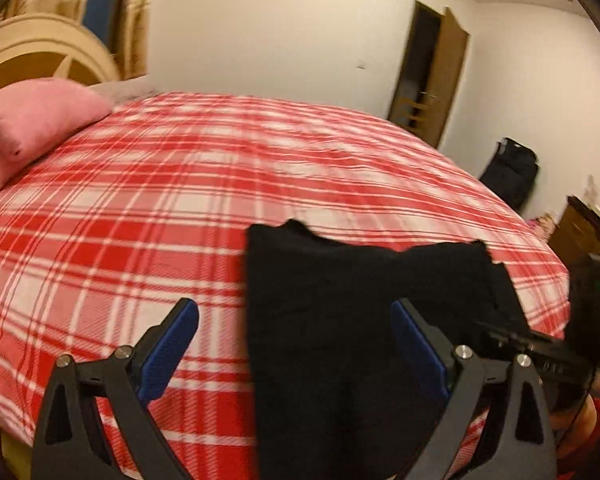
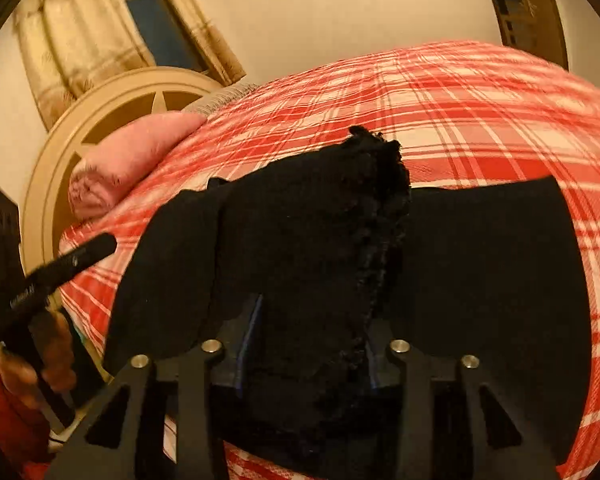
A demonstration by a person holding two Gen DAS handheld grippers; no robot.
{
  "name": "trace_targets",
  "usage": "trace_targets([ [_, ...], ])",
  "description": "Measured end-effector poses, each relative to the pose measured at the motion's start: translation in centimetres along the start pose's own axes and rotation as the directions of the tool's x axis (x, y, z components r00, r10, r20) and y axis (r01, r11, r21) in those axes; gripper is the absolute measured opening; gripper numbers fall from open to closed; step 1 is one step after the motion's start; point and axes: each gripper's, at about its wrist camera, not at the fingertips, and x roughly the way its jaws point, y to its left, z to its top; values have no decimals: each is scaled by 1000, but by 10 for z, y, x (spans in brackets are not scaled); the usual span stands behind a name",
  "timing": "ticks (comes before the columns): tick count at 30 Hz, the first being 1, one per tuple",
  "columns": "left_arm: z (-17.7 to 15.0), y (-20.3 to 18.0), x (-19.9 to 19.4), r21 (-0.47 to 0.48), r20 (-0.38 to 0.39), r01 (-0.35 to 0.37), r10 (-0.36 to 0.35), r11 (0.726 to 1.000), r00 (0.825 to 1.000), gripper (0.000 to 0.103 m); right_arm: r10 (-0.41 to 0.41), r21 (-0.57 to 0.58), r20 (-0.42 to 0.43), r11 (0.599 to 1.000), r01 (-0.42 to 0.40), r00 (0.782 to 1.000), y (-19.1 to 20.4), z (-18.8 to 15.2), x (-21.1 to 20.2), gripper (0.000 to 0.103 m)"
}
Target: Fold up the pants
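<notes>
The black pants [image 1: 340, 320] lie folded on the near right part of the red plaid bed [image 1: 180, 168]. My left gripper [image 1: 296, 320] is open, its blue-padded fingers [image 1: 172, 344] spread wide over the pants' left edge and holding nothing. In the right wrist view the pants [image 2: 480, 260] cover the near bed, and a frayed layer [image 2: 320, 240] rises between my right gripper's [image 2: 312, 344] fingers, which are closed on it. The left gripper's body [image 2: 40, 272] shows at the left of that view.
A pink pillow [image 1: 36, 128] lies at the bed's head by the round headboard [image 1: 40, 52]. A black bag [image 1: 512, 168] stands on the floor by the wall, near an open wooden door [image 1: 432, 72]. A dark wooden cabinet [image 1: 584, 232] stands at the right.
</notes>
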Motion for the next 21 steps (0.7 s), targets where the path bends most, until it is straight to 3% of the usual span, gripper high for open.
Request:
trace_targets([
  [2, 0, 2, 4, -15, -6, -18, 18, 1000, 1000, 98, -13, -14, 2, 1000, 13, 1000, -1, 1, -4, 27],
  [7, 2, 14, 6, -94, -20, -49, 48, 994, 999, 98, 14, -103, 73, 995, -6, 997, 11, 15, -33, 21],
  [12, 11, 22, -5, -124, 7, -59, 61, 991, 998, 98, -70, -137, 180, 986, 95, 981, -1, 23, -84, 20],
  [16, 13, 8, -3, -69, 26, -65, 67, 995, 997, 98, -202, -41, 86, 978, 206, 976, -53, -3, -77, 20],
  [18, 12, -3, 7, -45, 4, -51, 51, 998, 999, 98, -202, -6, 32, 979, 202, 979, -73, -21, -62, 21],
  [21, 10, -21, 19, -7, -18, -38, 38, 999, 999, 98, -206, -17, 54, 978, 207, 977, -73, -22, -64, 22],
])
